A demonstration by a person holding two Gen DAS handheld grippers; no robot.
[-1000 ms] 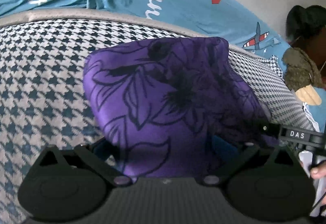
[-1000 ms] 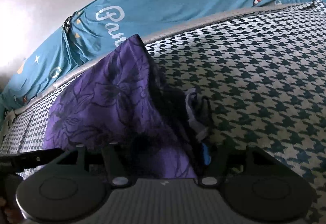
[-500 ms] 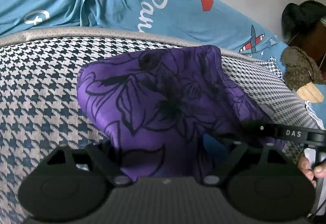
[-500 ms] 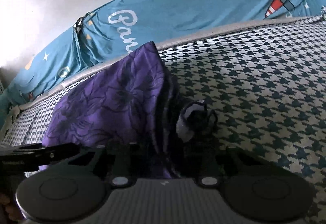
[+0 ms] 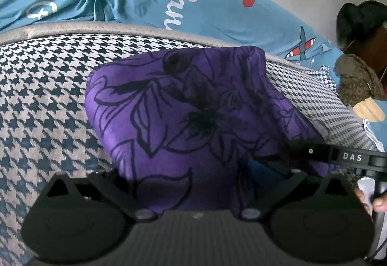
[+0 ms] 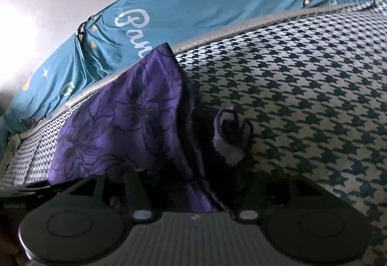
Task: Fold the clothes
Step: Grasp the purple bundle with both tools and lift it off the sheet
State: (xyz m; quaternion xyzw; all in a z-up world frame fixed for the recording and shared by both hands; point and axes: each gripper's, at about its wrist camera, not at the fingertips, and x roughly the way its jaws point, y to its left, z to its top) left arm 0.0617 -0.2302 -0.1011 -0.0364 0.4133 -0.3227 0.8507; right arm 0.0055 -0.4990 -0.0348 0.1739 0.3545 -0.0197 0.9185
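Observation:
A purple garment with black flower outlines (image 5: pixel 193 106) lies bunched on the houndstooth cover (image 5: pixel 43 101). Its near edge drapes over my left gripper (image 5: pixel 191 164) and hides the fingertips. That gripper's linkage arms are spread wide, and a blue pad (image 5: pixel 262 169) shows on the right. In the right wrist view the same garment (image 6: pixel 125 125) rises as a fold on the left, with a pale wad of its fabric (image 6: pixel 229 142) beside it. My right gripper (image 6: pixel 193 169) has its arms drawn in around the dark folds. It also shows as a black bar (image 5: pixel 338 157) held by a hand.
A teal printed sheet (image 5: pixel 183 7) (image 6: pixel 217 7) runs behind the grey mattress edge (image 5: pixel 121 30), below a pale wall. A person (image 5: pixel 362 53) sits at the far right of the left wrist view. Bare houndstooth cover (image 6: pixel 314 96) stretches right of the garment.
The right gripper's arms have drawn inward on the cloth since one second ago. The pale wad has bunched up higher. Both views have shifted slightly, and the garment sits a little lower in the left view.

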